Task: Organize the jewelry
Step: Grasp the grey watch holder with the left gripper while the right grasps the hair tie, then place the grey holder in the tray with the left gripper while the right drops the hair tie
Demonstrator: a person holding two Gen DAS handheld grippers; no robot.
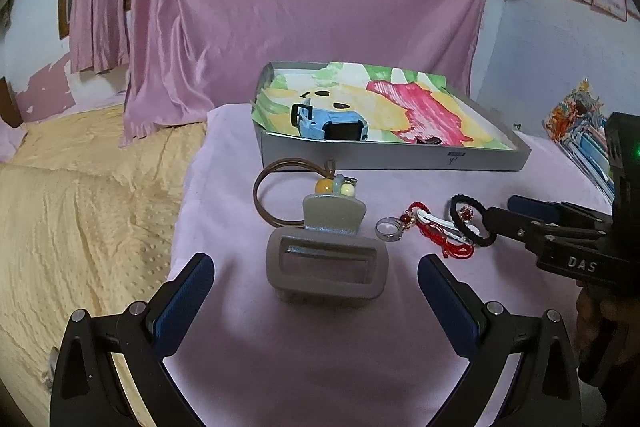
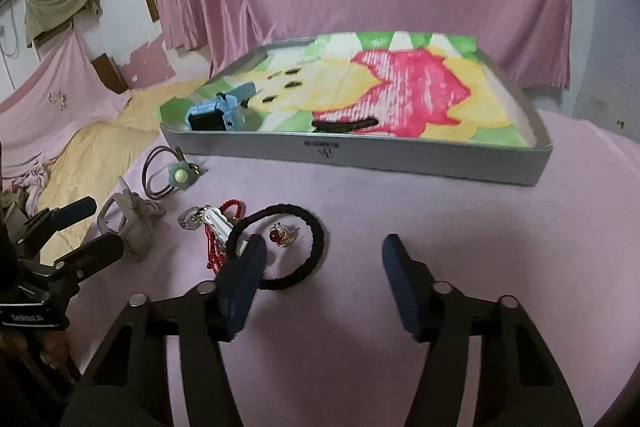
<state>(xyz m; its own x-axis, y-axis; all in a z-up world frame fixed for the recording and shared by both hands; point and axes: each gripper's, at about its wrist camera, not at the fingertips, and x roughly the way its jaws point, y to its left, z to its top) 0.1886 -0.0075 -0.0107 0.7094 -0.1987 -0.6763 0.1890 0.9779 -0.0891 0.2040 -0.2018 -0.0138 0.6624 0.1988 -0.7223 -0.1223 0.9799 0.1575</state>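
A grey hair claw clip (image 1: 327, 259) lies on the pink cloth just ahead of my open left gripper (image 1: 316, 263), between its fingers. Behind it lies a brown hair tie with beads (image 1: 332, 185). To the right lie a clear ring (image 1: 388, 229), a red cord bracelet (image 1: 440, 231) and a black hair tie (image 1: 472, 225). My open right gripper (image 2: 324, 251) hovers over the black hair tie (image 2: 308, 255), its left finger (image 2: 244, 279) over the loop, beside a red gem ring (image 2: 282, 234). The grey tray (image 2: 400, 159) holds a blue clip (image 2: 218, 113) and a black hair tie (image 2: 344, 125).
The tray (image 1: 392, 157) is lined with a colourful painted sheet. A yellow bedspread (image 1: 80, 211) lies left of the pink cloth. Pink curtains (image 1: 280, 7) hang behind. A stack of colourful packets (image 1: 580, 131) sits at the right edge.
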